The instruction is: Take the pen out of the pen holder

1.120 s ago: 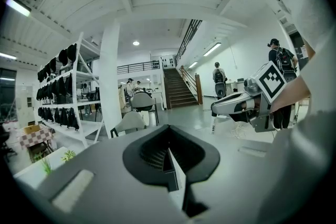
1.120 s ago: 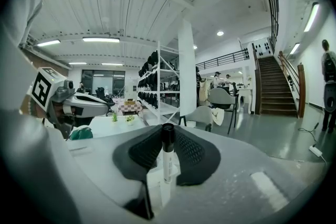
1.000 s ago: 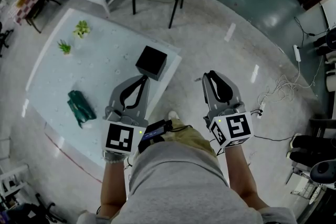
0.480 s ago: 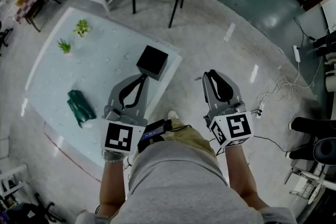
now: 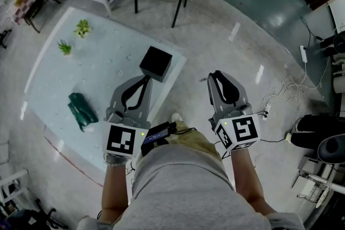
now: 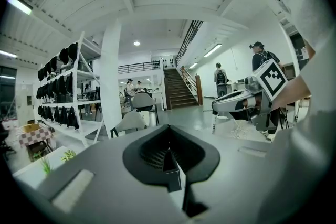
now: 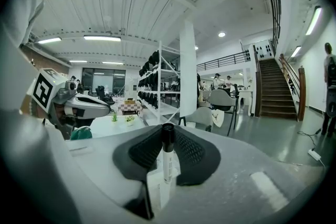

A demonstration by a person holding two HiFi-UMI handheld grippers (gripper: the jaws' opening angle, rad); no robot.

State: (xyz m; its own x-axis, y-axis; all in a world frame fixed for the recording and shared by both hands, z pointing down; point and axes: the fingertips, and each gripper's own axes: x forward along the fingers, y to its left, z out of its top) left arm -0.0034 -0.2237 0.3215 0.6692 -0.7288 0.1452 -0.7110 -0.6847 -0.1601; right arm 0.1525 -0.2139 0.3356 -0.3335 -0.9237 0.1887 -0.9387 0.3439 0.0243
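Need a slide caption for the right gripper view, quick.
Right claw closed on a black-capped white pen, which stands upright in its grip.

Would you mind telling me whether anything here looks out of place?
Nothing looks spilled or damaged. The pen is clamped in the right gripper, and the black pen holder sits near a corner of the table.
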